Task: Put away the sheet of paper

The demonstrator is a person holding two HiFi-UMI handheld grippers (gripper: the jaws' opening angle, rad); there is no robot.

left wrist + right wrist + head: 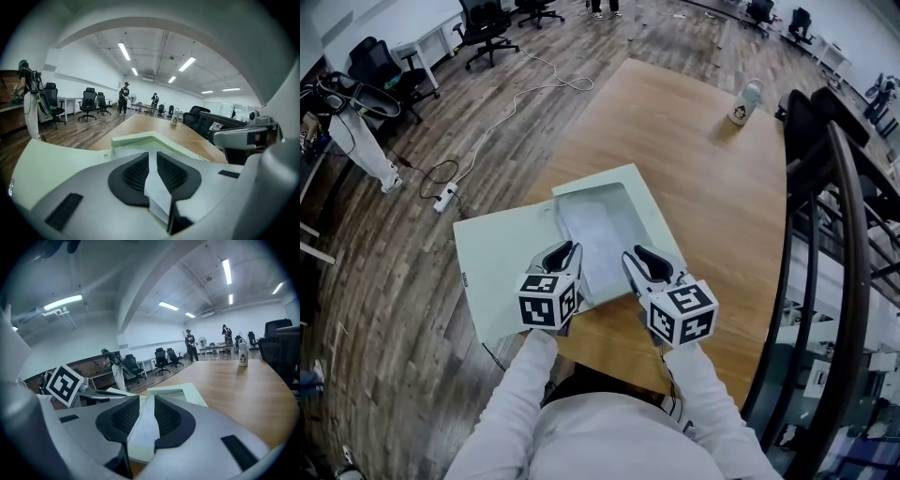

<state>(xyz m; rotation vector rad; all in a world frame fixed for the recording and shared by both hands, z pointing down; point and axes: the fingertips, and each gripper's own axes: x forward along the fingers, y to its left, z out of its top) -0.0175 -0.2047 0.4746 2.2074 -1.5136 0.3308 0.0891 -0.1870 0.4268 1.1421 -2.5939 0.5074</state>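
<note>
A pale green folder (502, 258) lies open on the wooden table (722, 197), its left flap hanging over the table edge. A grey-white sheet of paper (602, 230) rests in its framed right half. My left gripper (562, 251) pinches the sheet's near left edge, and my right gripper (645, 255) pinches the near right edge. In the left gripper view the sheet (157, 190) runs between the dark pads of the left gripper (153, 161), with the folder's rim (140, 139) beyond. The right gripper view shows the sheet (143, 427) clamped in the right gripper (146, 406).
A white bottle (747, 101) stands at the table's far end. A dark chair and railing (836, 197) run along the right side. Left of the table is wood floor with a power strip and cable (443, 198) and office chairs (483, 28).
</note>
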